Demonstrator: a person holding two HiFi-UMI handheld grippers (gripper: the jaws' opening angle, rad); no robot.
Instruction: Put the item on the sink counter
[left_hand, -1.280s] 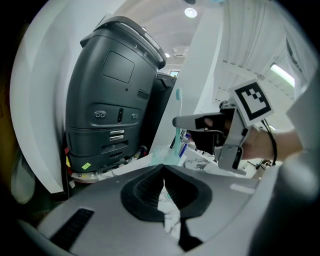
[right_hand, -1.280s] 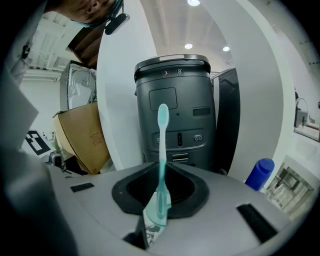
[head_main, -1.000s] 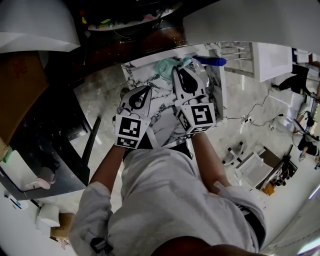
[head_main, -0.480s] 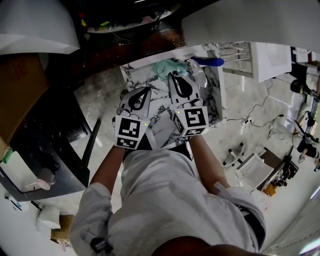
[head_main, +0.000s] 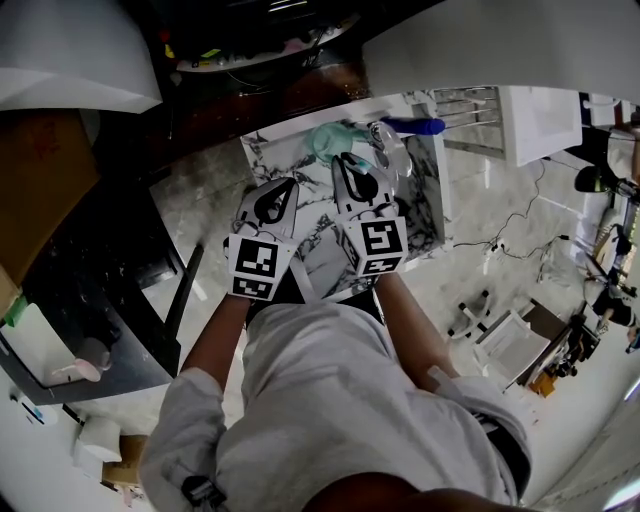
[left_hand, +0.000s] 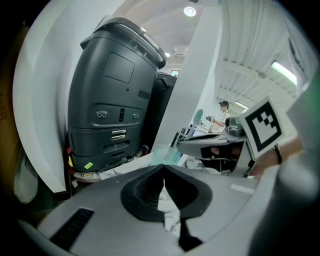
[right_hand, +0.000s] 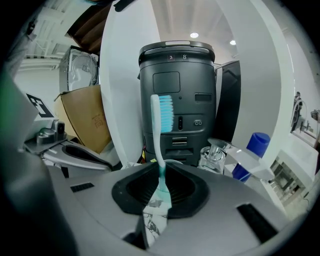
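Observation:
A white and teal toothbrush (right_hand: 159, 131) with blue bristles stands upright between the jaws of my right gripper (right_hand: 161, 172), which is shut on its handle. In the head view the right gripper (head_main: 346, 162) hangs over the far part of the white marble sink counter (head_main: 275, 160), just short of a teal cup (head_main: 328, 140). My left gripper (head_main: 282, 190) hovers beside it on the left, over the counter. Its jaws (left_hand: 163, 170) are shut and hold nothing.
A clear glass (right_hand: 215, 152) and a blue-capped bottle (right_hand: 252, 147) stand at the counter's far right. Behind the counter is a tall black machine (right_hand: 177, 100), with a cardboard box (right_hand: 87, 120) to its left. Cables lie on the pale floor (head_main: 500, 240) to the right.
The right gripper has sunk and drifted left toward the counter with the toothbrush still in it. The left gripper has stayed put.

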